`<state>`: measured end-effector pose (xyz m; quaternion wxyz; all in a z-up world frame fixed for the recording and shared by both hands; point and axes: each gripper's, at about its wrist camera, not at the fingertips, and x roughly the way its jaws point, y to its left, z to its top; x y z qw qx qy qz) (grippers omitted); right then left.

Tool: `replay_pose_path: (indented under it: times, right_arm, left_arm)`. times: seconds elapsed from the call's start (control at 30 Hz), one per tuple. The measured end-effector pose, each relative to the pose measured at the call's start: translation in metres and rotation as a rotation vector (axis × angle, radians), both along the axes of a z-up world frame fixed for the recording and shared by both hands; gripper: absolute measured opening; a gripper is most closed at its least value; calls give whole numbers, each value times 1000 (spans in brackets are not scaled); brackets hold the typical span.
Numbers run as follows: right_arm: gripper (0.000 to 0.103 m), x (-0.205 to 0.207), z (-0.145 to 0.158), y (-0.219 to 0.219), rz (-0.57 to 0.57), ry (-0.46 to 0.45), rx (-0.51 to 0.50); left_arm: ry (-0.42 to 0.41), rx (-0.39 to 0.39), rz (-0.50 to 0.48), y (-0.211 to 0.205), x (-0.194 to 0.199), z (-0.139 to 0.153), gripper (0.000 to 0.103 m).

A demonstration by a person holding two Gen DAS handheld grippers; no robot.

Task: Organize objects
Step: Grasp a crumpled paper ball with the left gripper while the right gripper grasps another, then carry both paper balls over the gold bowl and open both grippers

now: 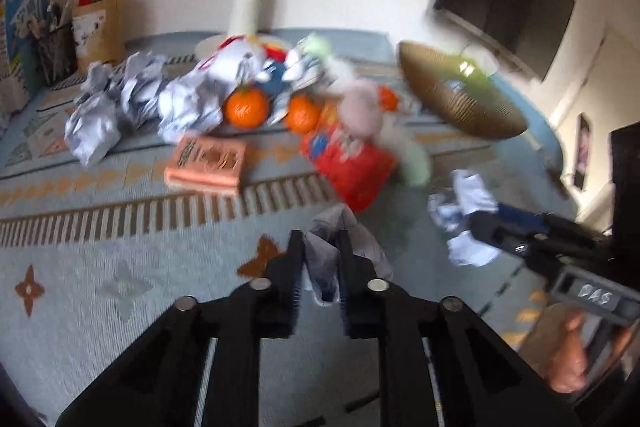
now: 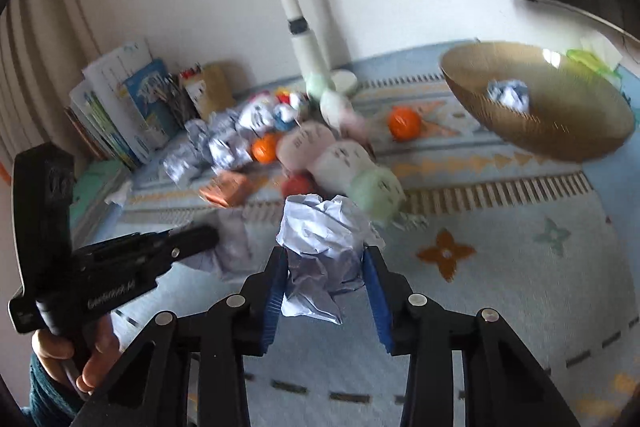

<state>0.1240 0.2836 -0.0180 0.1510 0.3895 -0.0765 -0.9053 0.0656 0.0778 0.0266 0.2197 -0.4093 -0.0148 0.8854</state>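
Both grippers, left gripper (image 1: 320, 259) and right gripper (image 2: 326, 275), were clamped on crumpled paper wads (image 2: 320, 231) above the patterned cloth (image 2: 520, 267). Such paper looked light, soft and springy, best pinched across its bulk; the wicker bowl (image 2: 560, 131) already held one wad.

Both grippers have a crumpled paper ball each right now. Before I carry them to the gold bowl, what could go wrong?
1. The left gripper pinches only a thin fold of its crumpled paper; it could tear or slip free.
2. The right gripper holds a bulky paper ball that might brush the plush toys on the way.
3. The gold bowl looks tilted; a dropped ball may tip it.
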Motion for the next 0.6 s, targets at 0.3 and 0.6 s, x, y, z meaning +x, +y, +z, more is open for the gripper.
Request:
replay_pose_path:
  times: [0.3, 0.6]
  right_arm:
    - [60, -3, -14, 10, -6, -52, -49]
    - [64, -3, -25, 17, -47, -82, -146]
  left_arm:
    - [20, -32, -22, 8, 2, -2, 90]
    - [3, -110, 16, 23, -4, -11, 55]
